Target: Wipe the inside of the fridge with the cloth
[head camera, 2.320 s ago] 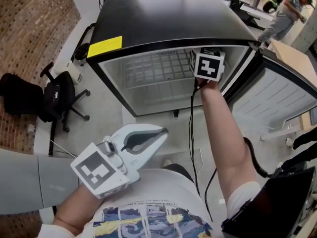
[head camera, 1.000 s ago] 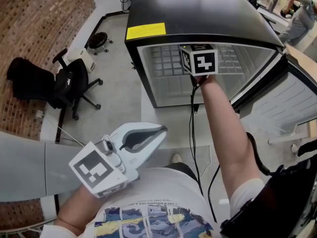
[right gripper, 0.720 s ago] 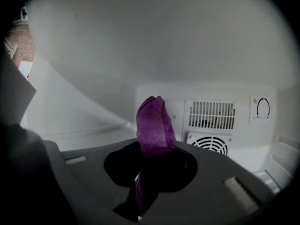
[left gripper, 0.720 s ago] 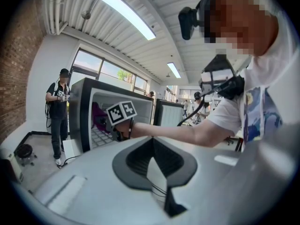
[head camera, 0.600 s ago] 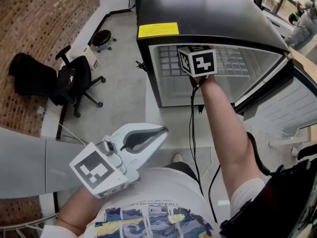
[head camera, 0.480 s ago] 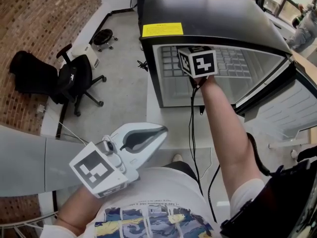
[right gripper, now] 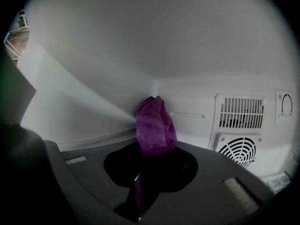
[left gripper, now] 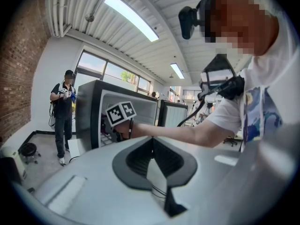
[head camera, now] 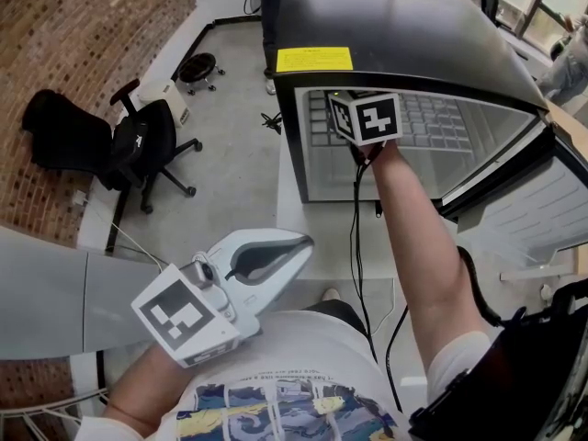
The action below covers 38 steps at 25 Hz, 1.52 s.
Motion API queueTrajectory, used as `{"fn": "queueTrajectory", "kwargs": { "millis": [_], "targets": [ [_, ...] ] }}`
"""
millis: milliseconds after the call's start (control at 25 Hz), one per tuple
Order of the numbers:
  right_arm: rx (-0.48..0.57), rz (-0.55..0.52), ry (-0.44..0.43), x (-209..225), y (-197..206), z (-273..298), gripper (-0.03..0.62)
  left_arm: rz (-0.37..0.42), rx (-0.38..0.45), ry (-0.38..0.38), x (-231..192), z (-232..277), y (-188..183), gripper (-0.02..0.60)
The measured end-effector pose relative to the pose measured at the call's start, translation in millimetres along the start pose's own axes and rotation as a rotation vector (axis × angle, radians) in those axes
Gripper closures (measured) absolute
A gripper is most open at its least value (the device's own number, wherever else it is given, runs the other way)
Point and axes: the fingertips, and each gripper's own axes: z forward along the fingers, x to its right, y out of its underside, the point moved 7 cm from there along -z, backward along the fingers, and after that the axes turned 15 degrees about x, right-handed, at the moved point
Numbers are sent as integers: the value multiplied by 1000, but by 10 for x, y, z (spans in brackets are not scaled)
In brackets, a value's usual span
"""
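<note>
A black-topped fridge (head camera: pixel 395 26) stands open with its white inside showing. My right gripper's marker cube (head camera: pixel 366 118) is at the left part of the opening; its jaws are hidden inside. In the right gripper view the right gripper (right gripper: pixel 153 146) is shut on a purple cloth (right gripper: pixel 153 121), whose bunched end touches the white back wall near the corner with the left wall. My left gripper (head camera: pixel 306 240) hangs low by my chest, well away from the fridge. Seen in the left gripper view, the left gripper (left gripper: pixel 152 138) is shut with nothing in it.
The fridge door (head camera: pixel 542 209) stands open at the right. A slotted vent (right gripper: pixel 240 111) and a round fan grille (right gripper: pixel 239 150) sit on the back wall right of the cloth. A wire shelf (head camera: pixel 432 122) crosses the inside. A black office chair (head camera: pixel 138 145) stands left; a person (left gripper: pixel 63 116) stands beyond.
My right gripper with the cloth has travelled from the right part of the fridge's inside to its left part. The left gripper has stayed where it was.
</note>
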Motion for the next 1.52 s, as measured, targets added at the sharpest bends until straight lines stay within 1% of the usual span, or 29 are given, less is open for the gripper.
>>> {"fn": "queueTrajectory", "kwargs": {
  "millis": [160,280,320,440,560,600,680,760,920,1000,1120,1240,1360,1520],
  "targets": [
    [-3,9,-15,-17,6,26,540,1,-11,1,9,4,12,575],
    [-7,10,-44,-43,13,45,540,32,-67,-20,-36,-53,64,575],
    [-7,12,-55,-52,15,39,540,33,-71,-26,-41,-61,65,575],
    [2,21,-88,-95,15,-3,540,19,-45,-32,-34,-62,37,575],
    [12,28,-117,-149,27,-74,540,-28,7,-13,30,-21,-26,575],
    [17,27,-127,-171,26,-99,540,-30,13,-9,31,-25,-27,575],
    [26,19,-146,-215,20,-156,540,-5,4,-6,-2,-69,10,575],
    [29,17,-157,-248,22,-228,540,11,-25,-9,-19,-98,33,575],
    [41,23,-186,-331,1,-368,540,3,-52,-2,25,-142,53,575],
    [48,18,-200,-382,-28,-440,540,-5,-33,2,46,-155,41,575],
    [57,15,-212,-448,-68,-561,540,-9,-3,35,78,-172,46,575],
    [56,12,-223,-514,-71,-684,540,-11,-10,67,127,-185,64,575],
    [58,17,-229,-574,-90,-812,540,-22,42,110,187,-148,17,575],
    [57,18,-238,-666,-102,-990,540,-27,26,121,214,-160,46,575]
  ]
}}
